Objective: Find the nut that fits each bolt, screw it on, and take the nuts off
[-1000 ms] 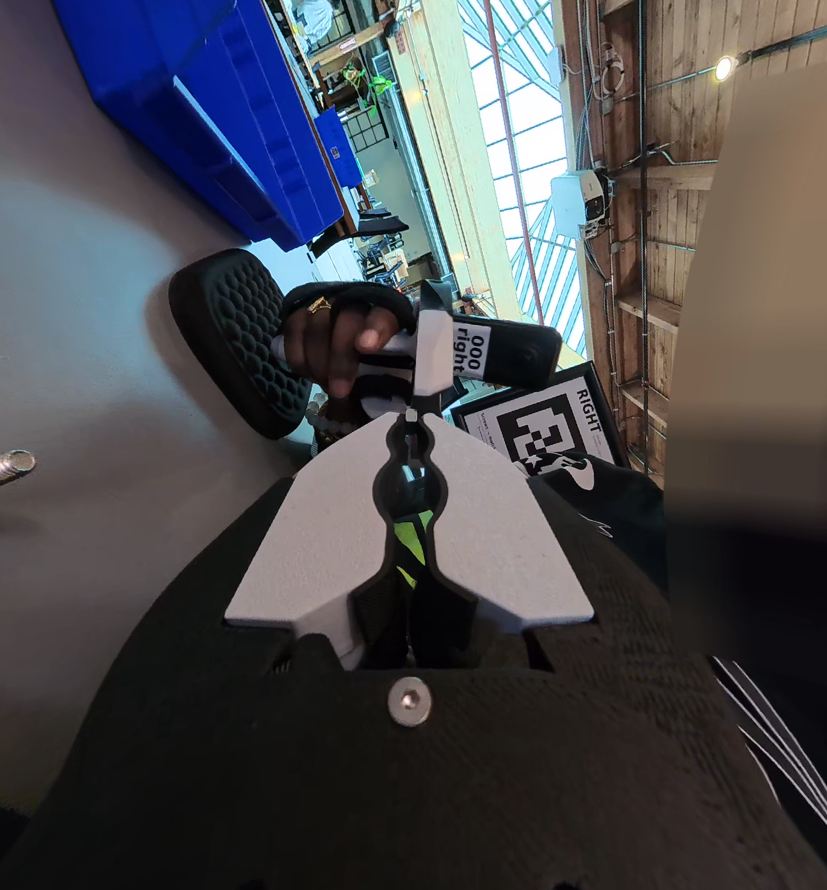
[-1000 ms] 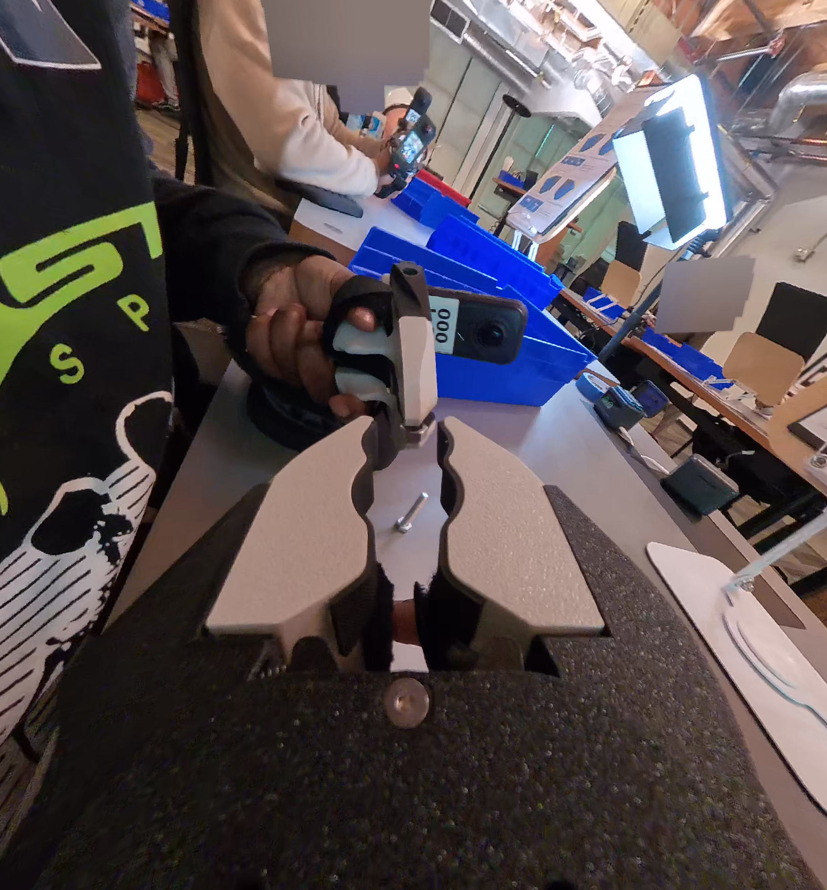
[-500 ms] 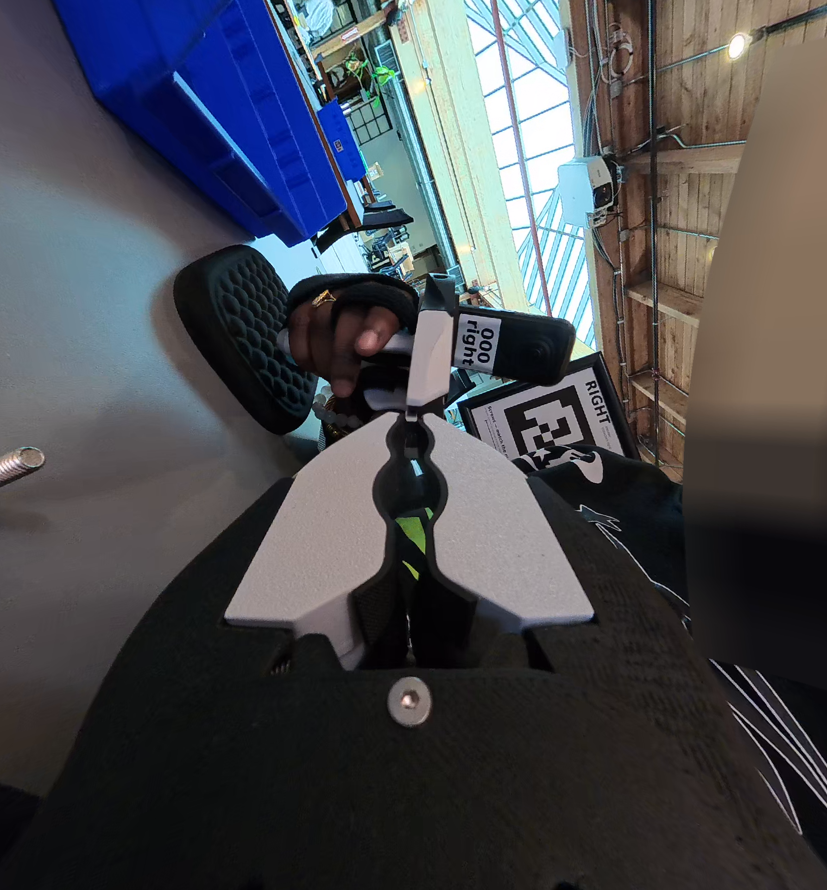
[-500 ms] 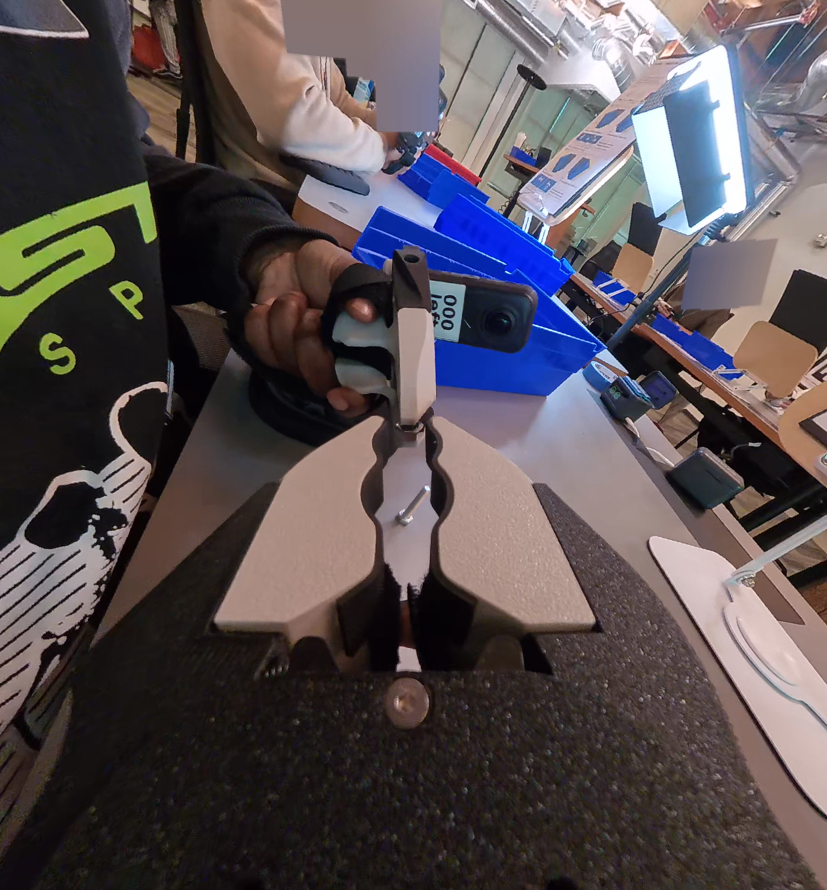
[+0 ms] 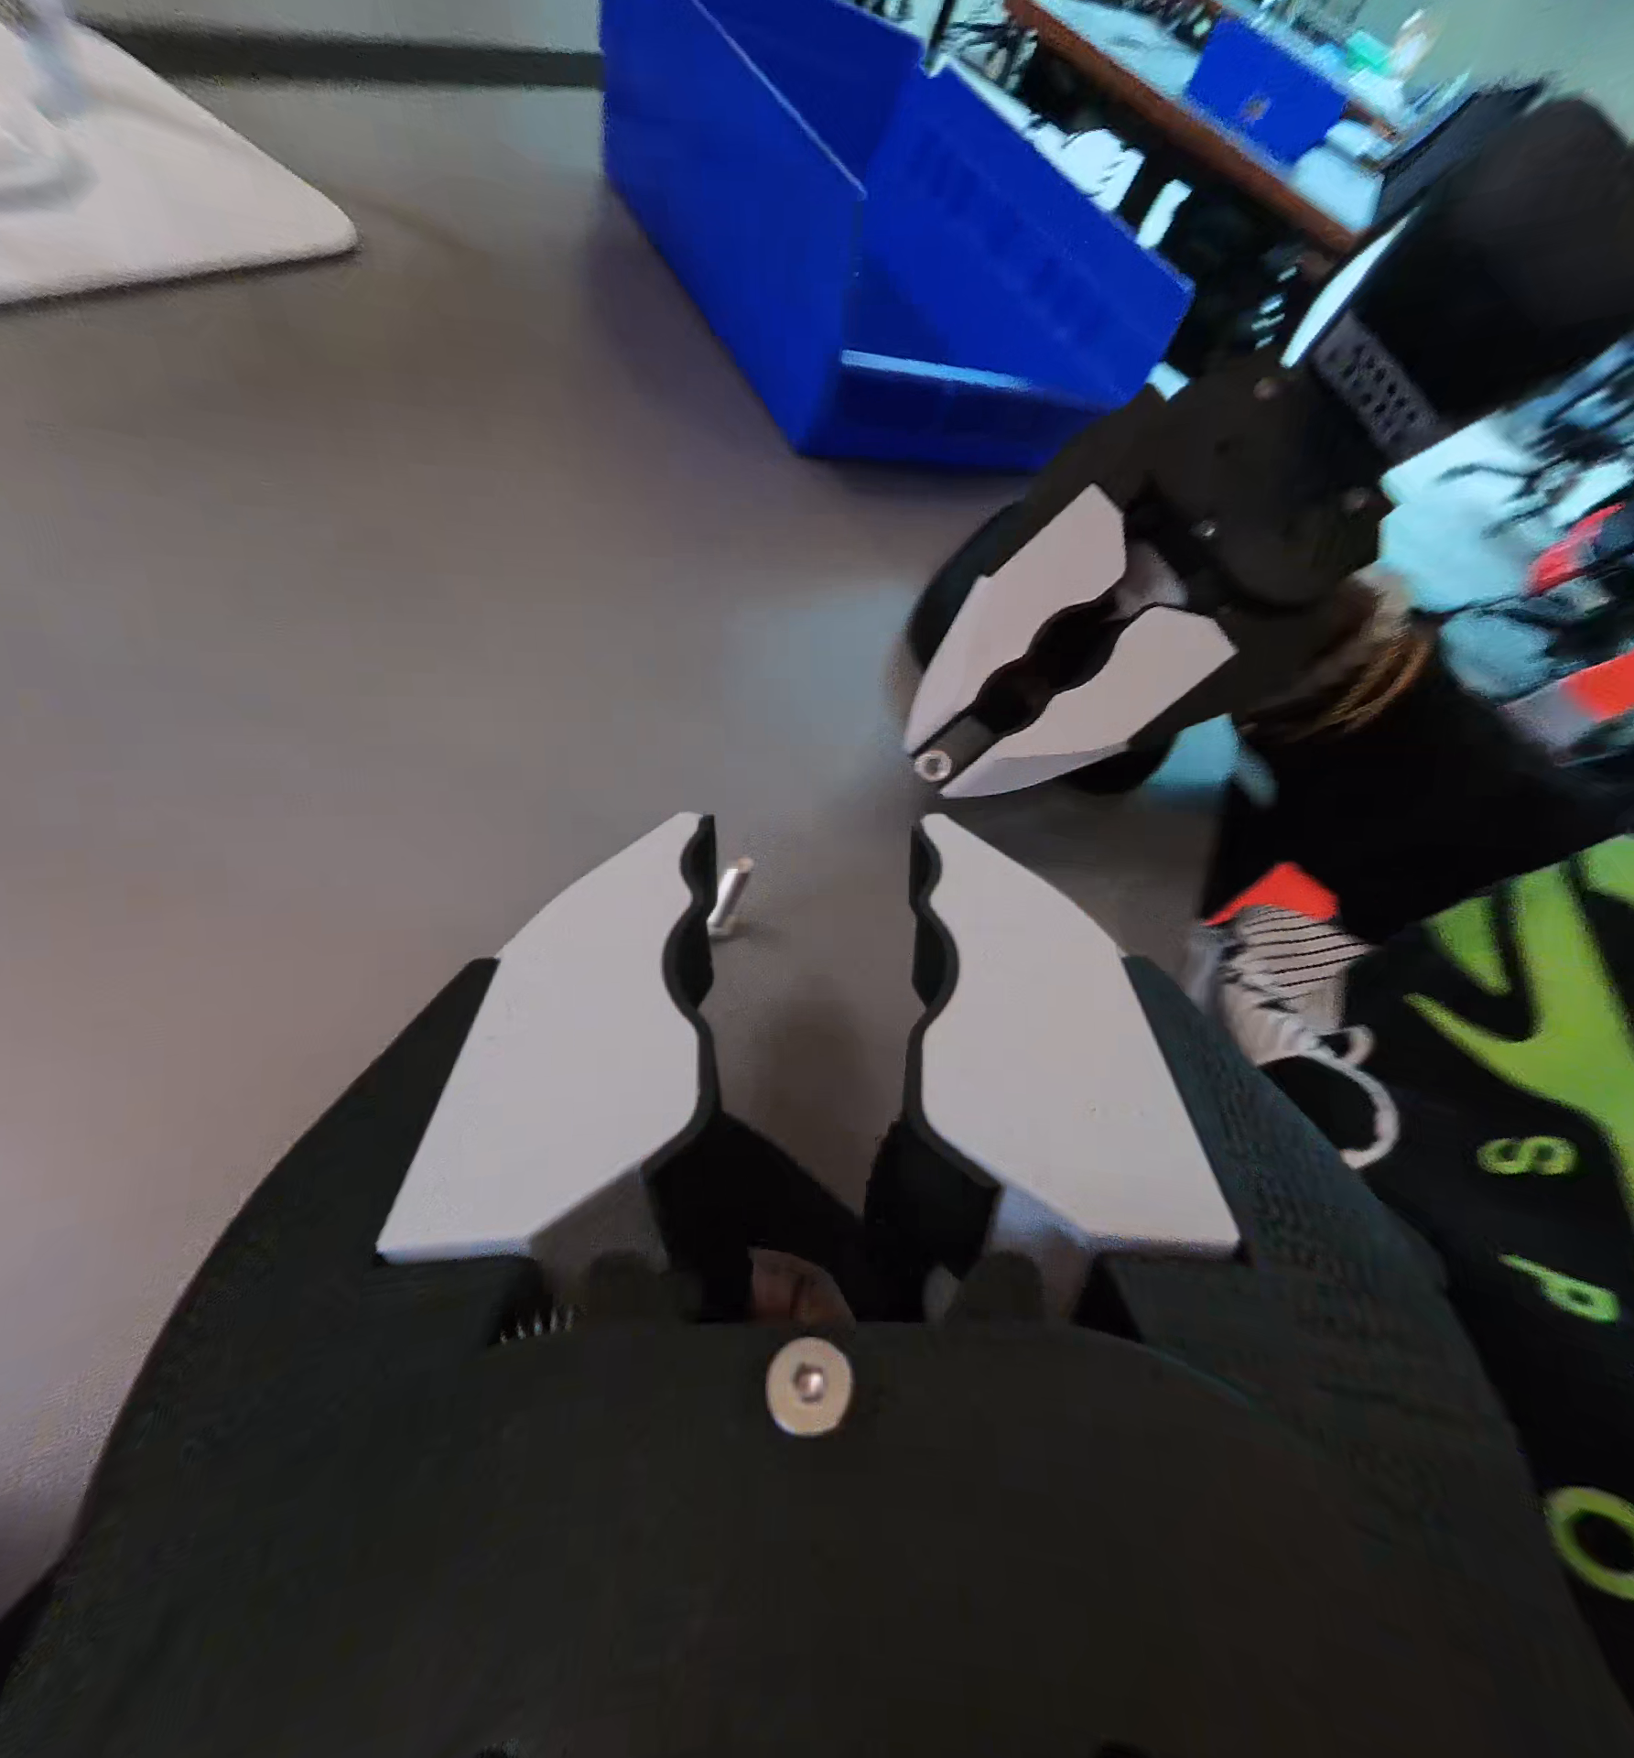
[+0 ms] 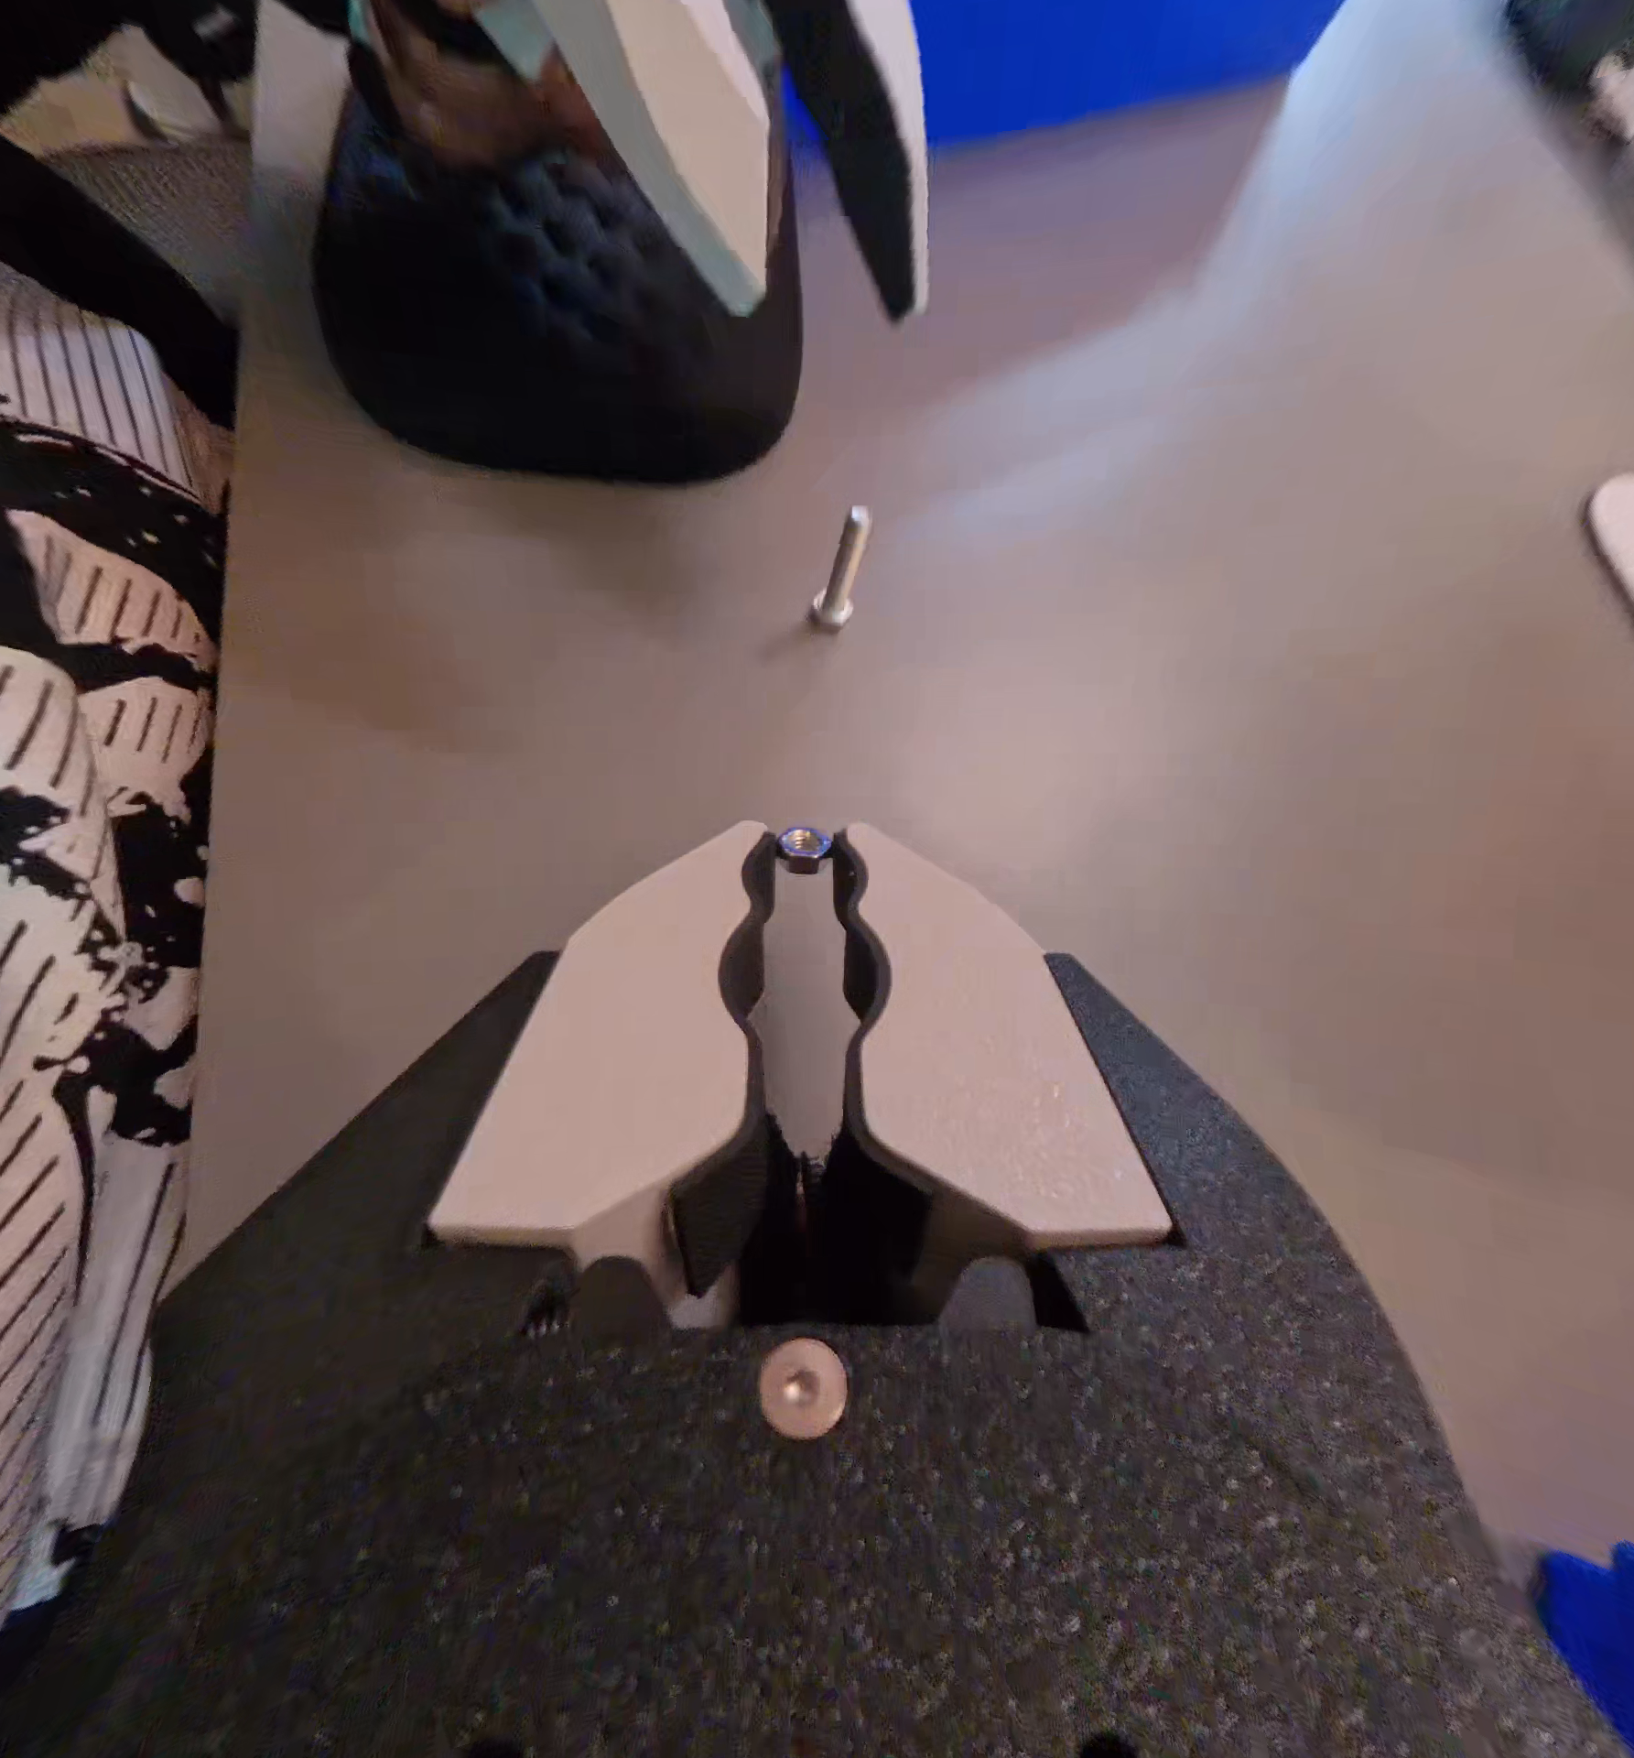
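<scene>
Right gripper [image 6: 803, 842] is clenched on a small hex nut [image 6: 801, 847], pinched at the very fingertips, held off the bench [image 6: 1174, 761]. Left gripper [image 5: 808, 837] is released, jaws spread, empty, hovering over a single bolt [image 6: 839, 569] lying flat on the bench, its shaft bare. Judgement: nut and bolt are apart, so this pair is either just unscrewed or not yet joined. No other bolts or nuts visible; remaining count unknown.
</scene>
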A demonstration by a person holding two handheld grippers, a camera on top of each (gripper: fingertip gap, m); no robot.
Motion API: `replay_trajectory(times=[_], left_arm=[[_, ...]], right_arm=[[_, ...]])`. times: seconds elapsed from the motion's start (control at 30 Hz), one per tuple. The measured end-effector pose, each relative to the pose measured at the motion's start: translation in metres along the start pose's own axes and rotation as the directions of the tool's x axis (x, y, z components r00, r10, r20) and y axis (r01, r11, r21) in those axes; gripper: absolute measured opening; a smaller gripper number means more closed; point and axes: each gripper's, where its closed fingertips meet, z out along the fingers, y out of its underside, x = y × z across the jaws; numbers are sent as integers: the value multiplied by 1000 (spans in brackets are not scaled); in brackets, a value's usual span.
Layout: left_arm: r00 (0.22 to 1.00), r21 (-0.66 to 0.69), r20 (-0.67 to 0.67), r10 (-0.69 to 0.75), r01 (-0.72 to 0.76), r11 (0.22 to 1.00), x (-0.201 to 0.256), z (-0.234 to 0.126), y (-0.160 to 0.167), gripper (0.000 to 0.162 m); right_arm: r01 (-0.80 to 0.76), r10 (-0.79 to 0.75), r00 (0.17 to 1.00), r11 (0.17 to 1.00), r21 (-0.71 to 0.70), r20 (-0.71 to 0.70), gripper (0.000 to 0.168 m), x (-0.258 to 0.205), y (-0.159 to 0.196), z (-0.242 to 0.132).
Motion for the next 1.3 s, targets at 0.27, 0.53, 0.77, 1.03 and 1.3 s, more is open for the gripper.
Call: replay_trajectory(times=[0.27, 0.53, 0.77, 1.03, 1.3], left_arm=[[991, -35, 65, 119, -117, 992, -7, -3, 11, 41], [991, 4, 50, 121, -121, 993, -6, -6, 7, 41], [987, -8, 52, 150, -150, 989, -4, -5, 10, 41], [984, -4, 58, 168, -168, 986, -3, -5, 11, 41], [974, -11, 81, 212, -212, 977, -2, -3, 9, 41]], right_arm=[[-88, 91, 996, 978, -189, 3, 12, 6, 21, 14], [-112, 121, 992, 973, -204, 29, 18, 5, 20, 15], [-168, 166, 984, 985, 25, 68, 19, 13, -40, 32], [-162, 161, 980, 987, 0, 116, 10, 9, -49, 62], [-197, 189, 975, 979, 60, 116, 6, 15, -66, 42]])
